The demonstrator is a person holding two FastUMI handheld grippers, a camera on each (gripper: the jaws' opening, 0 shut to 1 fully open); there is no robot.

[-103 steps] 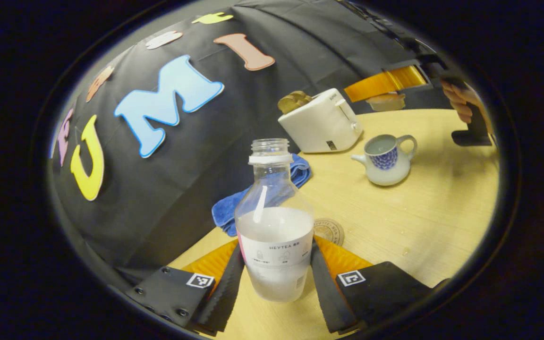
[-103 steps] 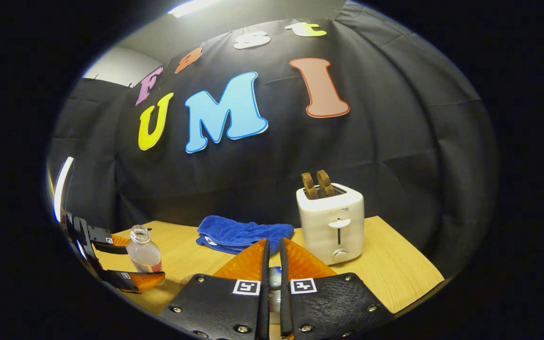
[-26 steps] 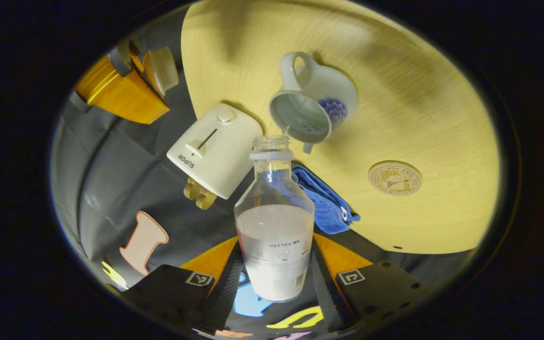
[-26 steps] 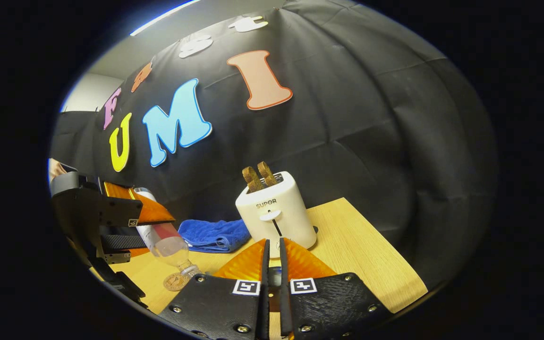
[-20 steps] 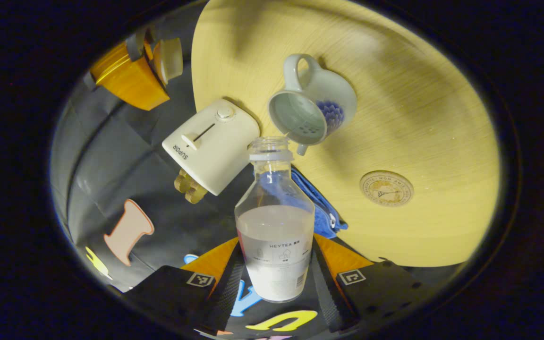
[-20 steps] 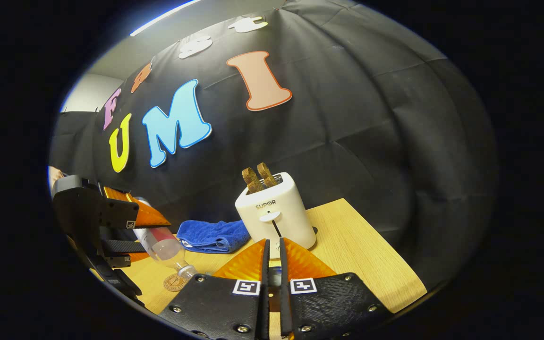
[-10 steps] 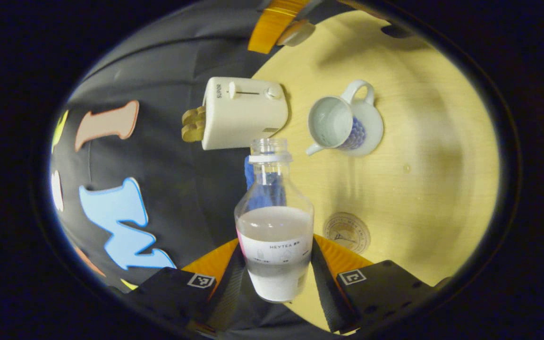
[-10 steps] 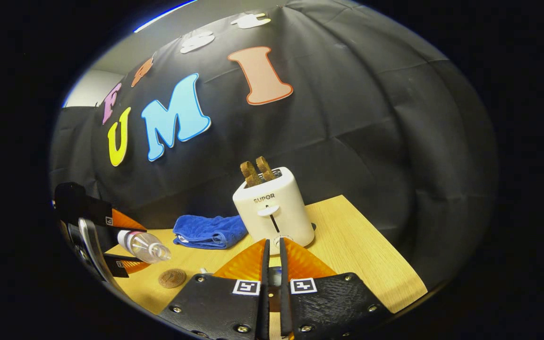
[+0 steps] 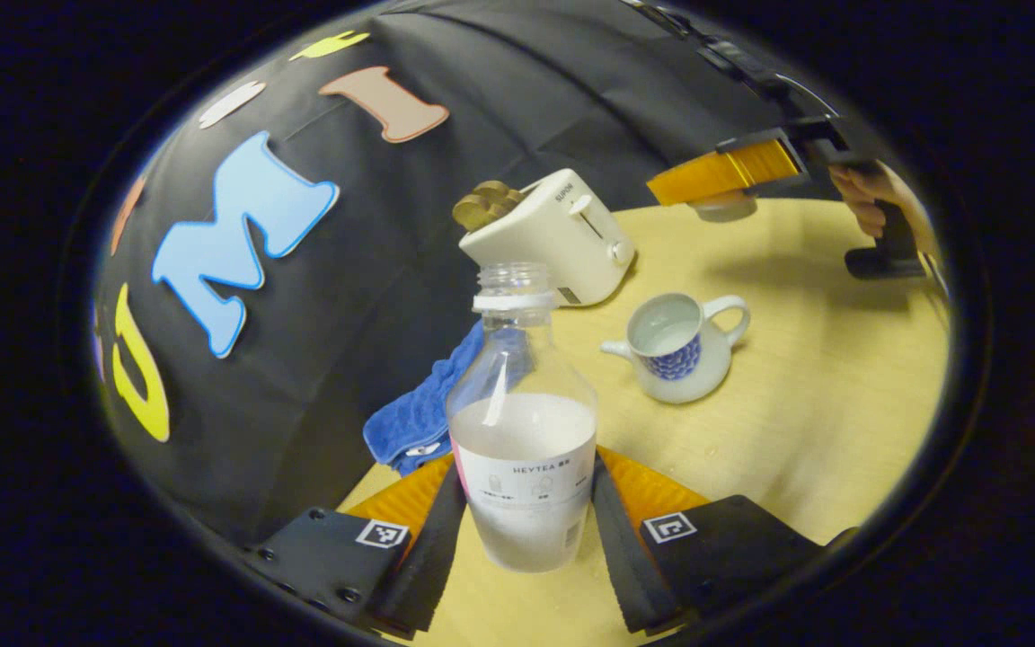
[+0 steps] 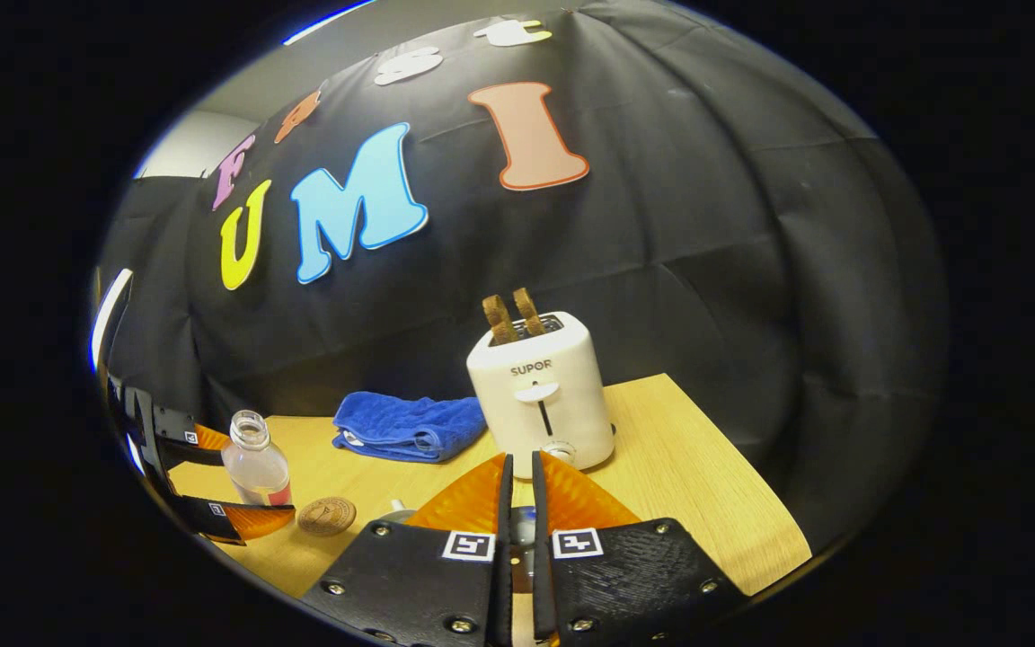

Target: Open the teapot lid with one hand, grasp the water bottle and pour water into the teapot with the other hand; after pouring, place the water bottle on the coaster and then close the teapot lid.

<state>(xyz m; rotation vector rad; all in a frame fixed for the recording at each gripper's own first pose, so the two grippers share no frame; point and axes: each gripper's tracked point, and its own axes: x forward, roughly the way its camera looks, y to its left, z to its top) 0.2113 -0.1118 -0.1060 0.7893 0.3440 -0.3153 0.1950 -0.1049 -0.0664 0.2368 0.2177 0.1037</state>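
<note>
Left gripper [image 9: 525, 530] clamps the upright water bottle [image 9: 522, 422] between its 2 fingers. Right gripper [image 10: 517, 503] is pinched on the lid [image 9: 722, 207], held above the open teapot [image 9: 675, 346].

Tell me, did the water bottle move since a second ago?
Yes. The water bottle, in the left gripper, has swung upright from tipped over and now hangs beside the coaster, in the right gripper view.
</note>
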